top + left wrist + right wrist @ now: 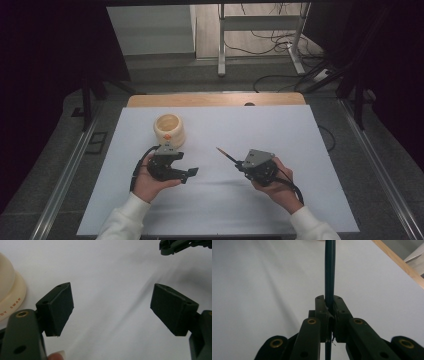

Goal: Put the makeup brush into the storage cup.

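Clamped in my right gripper [239, 164] – the thin dark-green pencil [226, 154], right of the cream round ceramic pot [169, 129]. Left gripper [191, 172] gapes, empty. So thin a shaft could swivel between the pads.

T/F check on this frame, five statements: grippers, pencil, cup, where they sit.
1. The right gripper is shut on the pencil. True.
2. The left gripper holds the cup. False: its jaws stand wide open with nothing between them; the cup sits beside it on the sheet.
3. The cup stands upright on the white sheet, mouth up. True.
4. The pencil lies flat on the sheet. False: it sticks out of the right gripper's jaws, its tip pointing toward the cup's side.
5. The cup is nearer the right gripper. False: in the high view it sits just beyond the left gripper.
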`<state>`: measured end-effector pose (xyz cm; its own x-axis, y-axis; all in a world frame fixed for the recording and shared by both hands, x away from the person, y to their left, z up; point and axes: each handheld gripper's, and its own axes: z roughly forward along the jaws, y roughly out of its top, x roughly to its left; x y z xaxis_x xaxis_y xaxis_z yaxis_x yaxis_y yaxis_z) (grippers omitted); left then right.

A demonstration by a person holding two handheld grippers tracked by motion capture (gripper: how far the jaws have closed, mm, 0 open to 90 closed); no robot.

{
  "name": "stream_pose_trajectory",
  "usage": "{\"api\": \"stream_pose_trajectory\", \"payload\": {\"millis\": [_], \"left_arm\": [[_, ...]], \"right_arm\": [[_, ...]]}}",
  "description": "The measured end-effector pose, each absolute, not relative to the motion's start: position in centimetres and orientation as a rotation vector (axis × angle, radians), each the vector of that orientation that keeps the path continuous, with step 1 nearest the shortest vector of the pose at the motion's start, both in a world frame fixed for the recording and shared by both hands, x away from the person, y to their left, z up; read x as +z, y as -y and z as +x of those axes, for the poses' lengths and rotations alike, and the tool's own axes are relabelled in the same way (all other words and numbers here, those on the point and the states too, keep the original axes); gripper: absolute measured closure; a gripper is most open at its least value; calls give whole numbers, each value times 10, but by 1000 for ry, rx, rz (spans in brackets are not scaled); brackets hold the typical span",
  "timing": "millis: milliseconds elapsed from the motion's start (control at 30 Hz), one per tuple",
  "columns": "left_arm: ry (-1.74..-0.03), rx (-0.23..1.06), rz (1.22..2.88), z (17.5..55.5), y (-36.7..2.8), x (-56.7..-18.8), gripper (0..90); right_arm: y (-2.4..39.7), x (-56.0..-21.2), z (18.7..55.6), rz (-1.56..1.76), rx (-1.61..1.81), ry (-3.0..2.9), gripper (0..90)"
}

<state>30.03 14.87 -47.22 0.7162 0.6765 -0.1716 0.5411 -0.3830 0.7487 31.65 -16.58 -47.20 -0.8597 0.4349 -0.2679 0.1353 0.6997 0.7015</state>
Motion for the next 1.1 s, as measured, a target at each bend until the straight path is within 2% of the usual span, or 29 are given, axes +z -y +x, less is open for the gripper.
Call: {"api": "stream_pose_trajectory", "payload": {"millis": [600,1100], "left_arm": [[-937,207,2050,301,-150,-471,199],[-925,179,1958,303,-141,-468,209]], "right_arm": [[170,-469,317,477,1032,-2482,846],[171,-466,314,496,1070,-2467,846]]}}
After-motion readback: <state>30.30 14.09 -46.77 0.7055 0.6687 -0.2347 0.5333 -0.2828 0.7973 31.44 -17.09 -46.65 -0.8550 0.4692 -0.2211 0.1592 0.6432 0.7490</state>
